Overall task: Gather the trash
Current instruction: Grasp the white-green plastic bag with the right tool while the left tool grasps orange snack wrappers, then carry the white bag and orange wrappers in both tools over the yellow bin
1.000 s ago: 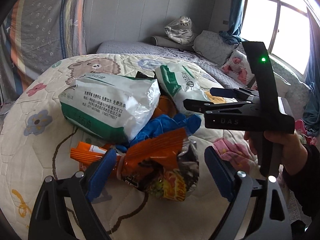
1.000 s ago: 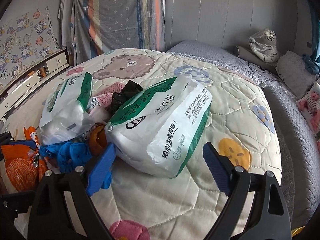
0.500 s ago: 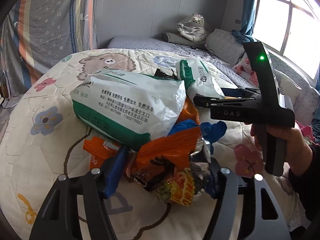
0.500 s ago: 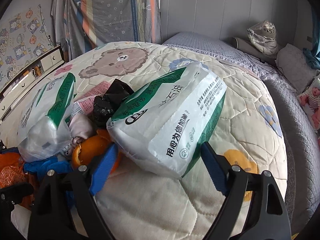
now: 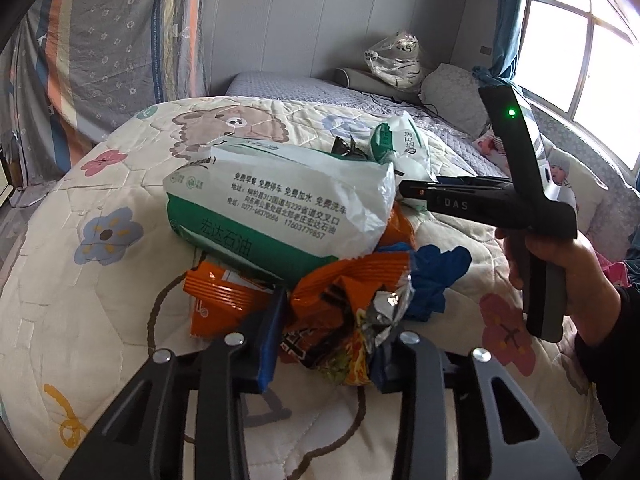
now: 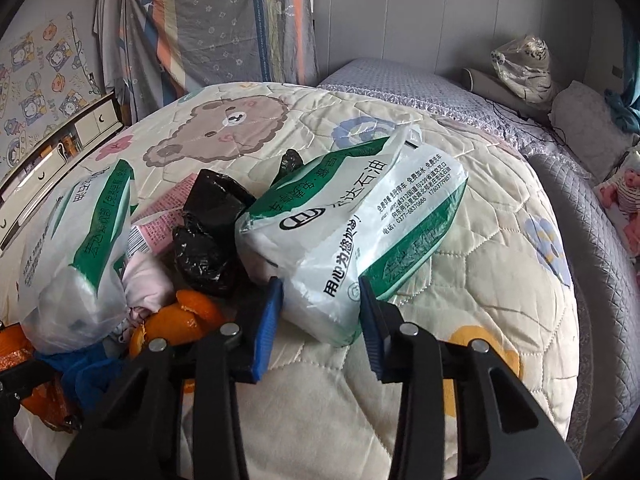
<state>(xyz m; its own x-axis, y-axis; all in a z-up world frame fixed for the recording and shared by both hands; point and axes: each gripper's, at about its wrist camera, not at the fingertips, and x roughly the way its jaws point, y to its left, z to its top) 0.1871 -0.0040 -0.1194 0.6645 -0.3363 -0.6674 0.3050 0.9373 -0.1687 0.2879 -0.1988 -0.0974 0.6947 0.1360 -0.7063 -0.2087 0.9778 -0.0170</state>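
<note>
A heap of trash lies on a bear-print quilt (image 5: 80, 320). At the bottom of the left wrist view, my left gripper (image 5: 328, 348) is closing, and its blue pads press on a crumpled orange snack wrapper (image 5: 340, 312). In the right wrist view my right gripper (image 6: 320, 320) is closing too, and its pads squeeze the near end of a white and green plastic bag (image 6: 352, 240). The left wrist view shows that bag (image 5: 396, 144) at the far right of the heap. A hand (image 5: 568, 276) holds the right gripper's black body (image 5: 480, 204) there.
A second, larger white and green bag (image 5: 280, 216) lies over another orange wrapper (image 5: 216, 300). A blue glove (image 5: 432, 280), black plastic bag (image 6: 208, 232), orange peel (image 6: 180, 320) and pink pack (image 6: 156, 224) are in the heap. Drawers (image 6: 60, 140) stand left; pillows and a wrapped toy (image 5: 396, 60) lie behind.
Both grippers' jaws have narrowed from wide open onto what lay between them: the left onto the orange wrapper, the right onto the bag's end. The right gripper also moved forward.
</note>
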